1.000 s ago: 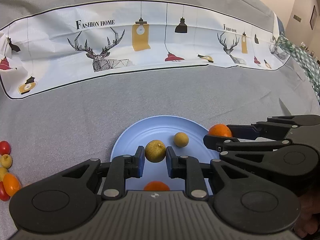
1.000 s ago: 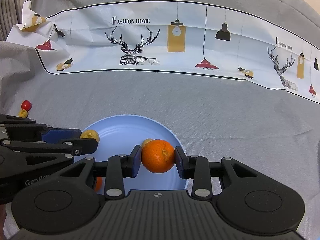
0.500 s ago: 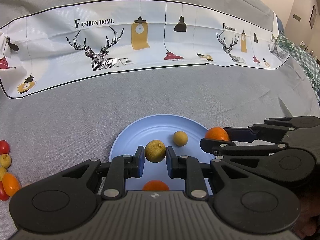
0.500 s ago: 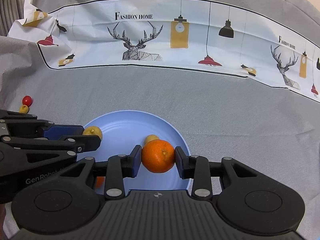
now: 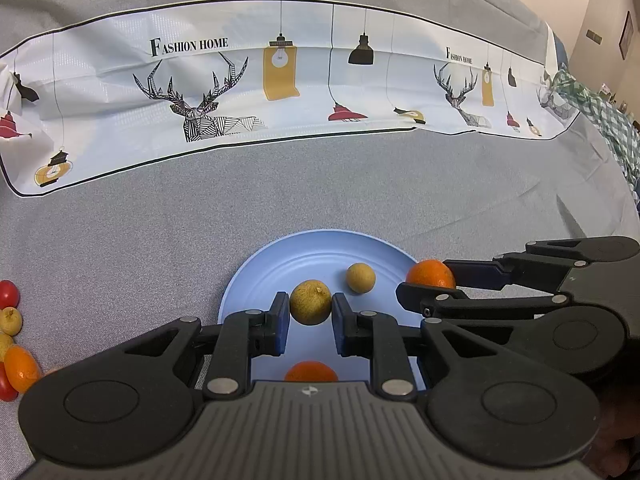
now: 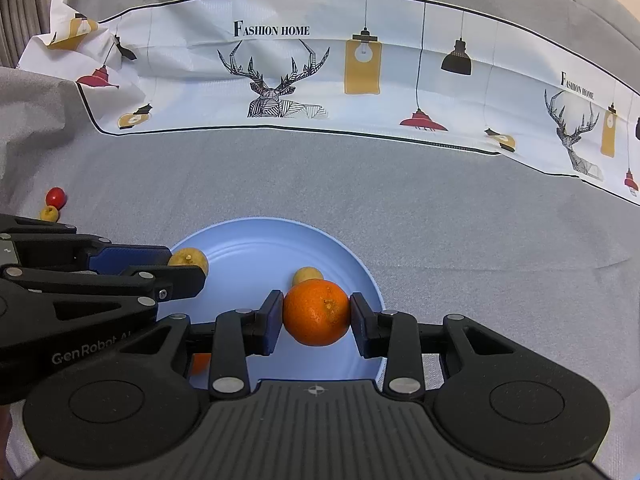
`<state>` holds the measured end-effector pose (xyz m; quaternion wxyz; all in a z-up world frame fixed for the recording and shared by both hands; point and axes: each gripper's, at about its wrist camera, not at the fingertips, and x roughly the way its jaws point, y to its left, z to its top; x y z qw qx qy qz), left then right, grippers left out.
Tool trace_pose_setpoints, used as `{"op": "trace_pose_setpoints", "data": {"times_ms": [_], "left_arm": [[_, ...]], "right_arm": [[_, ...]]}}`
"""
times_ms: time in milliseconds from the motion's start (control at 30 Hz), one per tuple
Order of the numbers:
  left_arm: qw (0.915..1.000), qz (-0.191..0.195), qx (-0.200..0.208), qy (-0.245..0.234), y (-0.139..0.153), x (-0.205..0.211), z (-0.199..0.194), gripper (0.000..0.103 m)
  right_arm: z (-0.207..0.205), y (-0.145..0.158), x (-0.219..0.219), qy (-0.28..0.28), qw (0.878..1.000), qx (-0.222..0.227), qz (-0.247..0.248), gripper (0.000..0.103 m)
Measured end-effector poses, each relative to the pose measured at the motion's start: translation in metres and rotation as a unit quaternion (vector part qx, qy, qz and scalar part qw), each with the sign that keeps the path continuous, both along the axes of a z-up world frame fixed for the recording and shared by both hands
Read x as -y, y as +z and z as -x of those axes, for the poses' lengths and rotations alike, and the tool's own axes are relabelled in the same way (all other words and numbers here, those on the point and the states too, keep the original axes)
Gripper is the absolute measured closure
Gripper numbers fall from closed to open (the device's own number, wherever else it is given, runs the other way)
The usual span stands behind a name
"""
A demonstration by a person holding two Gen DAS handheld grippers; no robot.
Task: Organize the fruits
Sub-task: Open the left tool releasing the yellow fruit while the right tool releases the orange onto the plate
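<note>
Left tongs (image 5: 310, 314): clenched on the dull yellow, rough-skinned round fruit (image 5: 310, 301), which is held over the round light-blue plate (image 5: 320, 244).
Right tongs (image 6: 316, 318): clenched on the bright orange mandarin (image 6: 316, 312), which is held over the right part of the same plate.
Plate content: one small smooth yellow ball-shaped fruit (image 5: 361, 277) lies on the plate between the two held fruits; one more orange fruit (image 5: 311, 372) shows at the near rim, partly hidden by the left tongs' body.
Change: compared with one second ago, both tongs keep their grasp; the plate now looks a little further below and the mandarin sits a little more inward. I judge this a small repositioning, not a release.
Meaning for task: two fruits are not yet set down; the next step is probably to lower them and let go.
Fruits waiting: small red, yellow and orange fruits (image 5: 12, 340) lie in a group on the grey cloth-covered surface (image 5: 160, 220), well apart from the plate to the left.
Risk: round fruits may roll when they are released.
</note>
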<state>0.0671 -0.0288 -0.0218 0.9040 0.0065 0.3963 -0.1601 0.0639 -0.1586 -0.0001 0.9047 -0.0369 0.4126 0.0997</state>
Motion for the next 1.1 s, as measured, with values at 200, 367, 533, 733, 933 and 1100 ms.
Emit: {"op": "trace_pose_setpoints", "data": {"times_ms": [200,367,533,733,933,1100], "left_arm": [[1.0000,0.000,0.000,0.000,0.000,0.000,0.000,0.079],[1.0000,0.002,-0.002,0.001,0.000,-0.001,-0.001,0.078],[1.0000,0.007,-0.003,0.002,0.001,-0.001,-0.001,0.078],[1.0000,0.007,-0.001,0.004,0.002,-0.003,-0.001,0.078],[0.9999,0.010,0.005,0.008,0.005,-0.007,0.001,0.078],[0.9996,0.015,0.014,0.019,0.011,-0.014,0.005,0.079]], "right_arm": [[0.000,0.000,-0.001,0.000,1.000,-0.002,0.000,0.065],[-0.001,0.000,-0.001,0.000,1.000,-0.003,0.000,0.065],[0.000,0.000,-0.002,-0.003,1.000,-0.003,0.000,0.065],[0.000,0.000,0.000,-0.005,1.000,0.001,0.001,0.065],[0.001,0.000,-0.003,-0.006,1.000,0.004,0.000,0.065],[0.002,0.002,-0.006,-0.008,1.000,0.009,-0.005,0.065]]}}
